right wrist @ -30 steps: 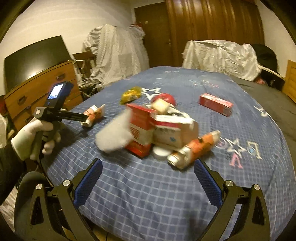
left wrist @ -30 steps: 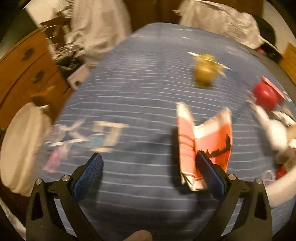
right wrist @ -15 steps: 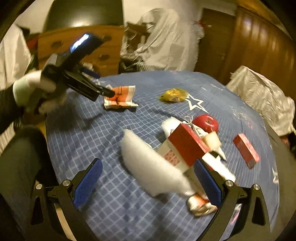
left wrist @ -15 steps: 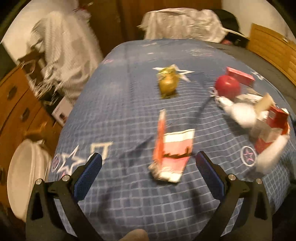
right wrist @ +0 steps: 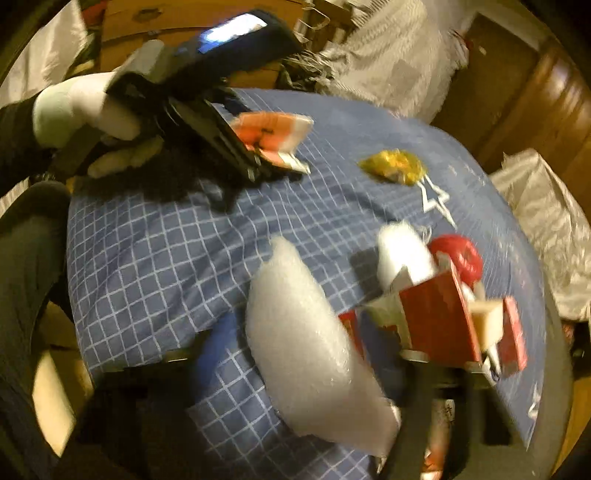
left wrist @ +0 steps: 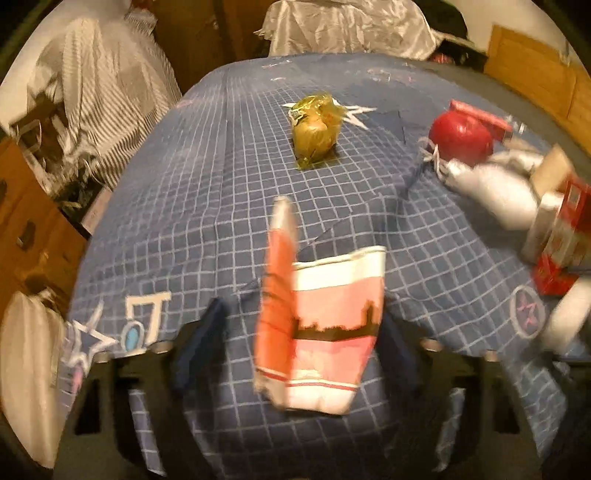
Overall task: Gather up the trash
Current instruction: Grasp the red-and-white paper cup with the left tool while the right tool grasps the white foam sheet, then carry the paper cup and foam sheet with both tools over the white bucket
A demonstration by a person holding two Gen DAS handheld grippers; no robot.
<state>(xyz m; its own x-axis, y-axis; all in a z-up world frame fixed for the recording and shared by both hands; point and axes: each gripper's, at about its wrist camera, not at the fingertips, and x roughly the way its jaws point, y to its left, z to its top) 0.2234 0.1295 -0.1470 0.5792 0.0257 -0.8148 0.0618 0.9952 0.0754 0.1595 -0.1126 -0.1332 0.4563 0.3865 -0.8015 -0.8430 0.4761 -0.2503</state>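
Orange-pink wrapper [left wrist: 325, 325] sat between our closing left tongs [left wrist: 303, 350]; white bubble-wrap pouch [right wrist: 314, 354] lay lengthwise between closing right tongs [right wrist: 314, 373].

Bed [left wrist: 207, 206] covered by a blue spread with white grid lines and printed star motifs. Wooden dresser [left wrist: 22, 236] stands beside it at left. Grey striped cloth [left wrist: 92, 85] draped over furniture beyond the bed's far corner. Crumpled pale sheet [left wrist: 347, 26] covers an object at the far end. Dark wooden door [right wrist: 535, 96] behind.
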